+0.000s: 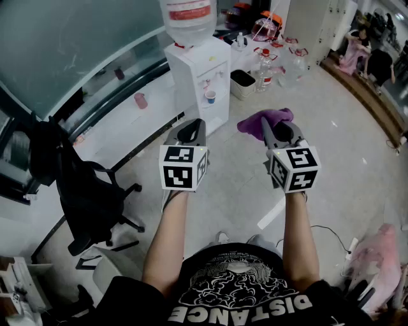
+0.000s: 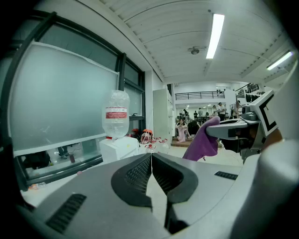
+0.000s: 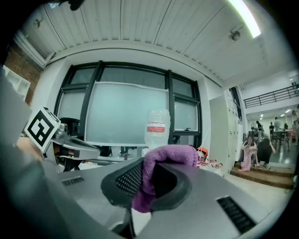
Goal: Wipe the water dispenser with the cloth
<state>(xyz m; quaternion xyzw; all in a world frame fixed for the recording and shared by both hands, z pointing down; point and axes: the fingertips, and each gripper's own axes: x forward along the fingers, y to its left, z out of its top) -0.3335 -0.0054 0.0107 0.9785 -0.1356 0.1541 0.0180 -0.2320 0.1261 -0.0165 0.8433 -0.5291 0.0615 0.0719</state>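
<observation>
The white water dispenser [image 1: 199,79] stands by the window with a clear bottle [image 1: 187,19] on top; it also shows in the left gripper view [image 2: 119,145] and, small, in the right gripper view [image 3: 155,127]. A purple cloth [image 1: 264,120] is pinched in my right gripper [image 1: 278,134], which is shut on it; the cloth [image 3: 161,165] bulges out between the jaws. My left gripper [image 1: 190,135] is shut and holds nothing, its pads [image 2: 140,175] meeting at the tips. Both grippers hover side by side over the floor, short of the dispenser.
A black office chair [image 1: 83,197] stands at the left. A dark bin [image 1: 242,83] and several empty water bottles [image 1: 280,63] sit to the right of the dispenser. A pink cup [image 1: 140,100] rests on the window ledge. People sit far at the back right.
</observation>
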